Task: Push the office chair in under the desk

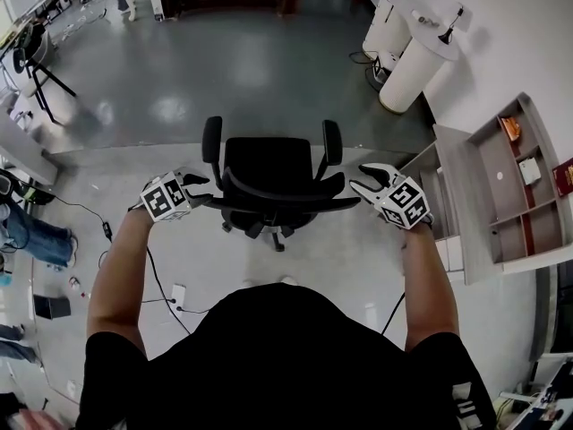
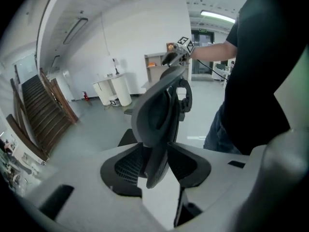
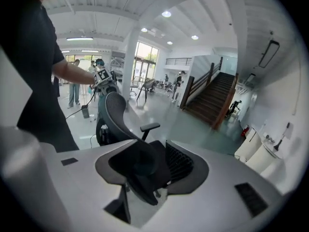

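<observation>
On open grey floor (image 1: 269,79), mid-room: the office chair (image 1: 269,173) stands on its castor base, seat facing far, well apart from the shelf unit (image 1: 501,195) at the right. No worktop for it to go under shows for certain in any view. The left tool (image 1: 202,190) sits at the left end of the backrest (image 1: 286,202) rim, the right tool (image 1: 363,179) at the right end. Each has its jaws parted with the rim standing between them; the left shows gaps on both sides and the right shows its right pad clear, so neither has a firm hold. Likely trouble: with the rim only straddled, a shove could ride the tools up or off the curved edge. The chair probably swivels and rolls freely, so uneven pressure from the two sides would turn the seat rather than drive it straight. The armrests (image 1: 212,141) stand high and may catch a worktop edge. A cable (image 1: 157,276) lies near on the left, behind the chair, a trip risk for the person more than for the castors. The chair is black, with a mesh-backed curved backrest, dark seat pad and two padded armrests.
</observation>
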`<state>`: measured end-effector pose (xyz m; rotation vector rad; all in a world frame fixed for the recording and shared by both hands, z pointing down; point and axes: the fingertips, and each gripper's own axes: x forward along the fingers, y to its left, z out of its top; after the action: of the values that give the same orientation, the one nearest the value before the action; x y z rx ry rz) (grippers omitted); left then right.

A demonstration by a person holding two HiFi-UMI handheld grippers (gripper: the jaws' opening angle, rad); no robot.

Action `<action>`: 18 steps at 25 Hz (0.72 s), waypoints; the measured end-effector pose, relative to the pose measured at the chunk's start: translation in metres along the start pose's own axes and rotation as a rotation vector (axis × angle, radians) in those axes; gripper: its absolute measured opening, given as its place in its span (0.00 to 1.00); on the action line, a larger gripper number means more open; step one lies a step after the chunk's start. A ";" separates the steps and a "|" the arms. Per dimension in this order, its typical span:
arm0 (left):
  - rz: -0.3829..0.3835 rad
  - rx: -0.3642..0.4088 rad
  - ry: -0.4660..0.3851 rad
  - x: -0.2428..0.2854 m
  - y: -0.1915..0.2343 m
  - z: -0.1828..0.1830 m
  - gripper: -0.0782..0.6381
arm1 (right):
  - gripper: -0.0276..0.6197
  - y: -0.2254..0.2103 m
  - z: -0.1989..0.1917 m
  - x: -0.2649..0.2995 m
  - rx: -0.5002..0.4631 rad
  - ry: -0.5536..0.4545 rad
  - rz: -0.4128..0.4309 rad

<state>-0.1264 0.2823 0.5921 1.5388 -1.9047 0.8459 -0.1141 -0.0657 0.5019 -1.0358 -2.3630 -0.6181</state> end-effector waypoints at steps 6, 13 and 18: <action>-0.067 0.083 0.148 0.027 -0.026 -0.014 0.36 | 0.33 0.015 -0.046 0.016 -0.089 0.173 0.083; -0.115 0.167 0.298 0.055 -0.050 -0.034 0.39 | 0.37 0.040 -0.098 0.039 -0.138 0.357 0.195; -0.085 0.225 0.374 0.072 -0.045 -0.045 0.40 | 0.42 0.049 -0.121 0.058 -0.253 0.441 0.220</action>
<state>-0.0950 0.2634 0.6810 1.4519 -1.5072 1.2457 -0.0814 -0.0736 0.6406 -1.1124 -1.7962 -0.9659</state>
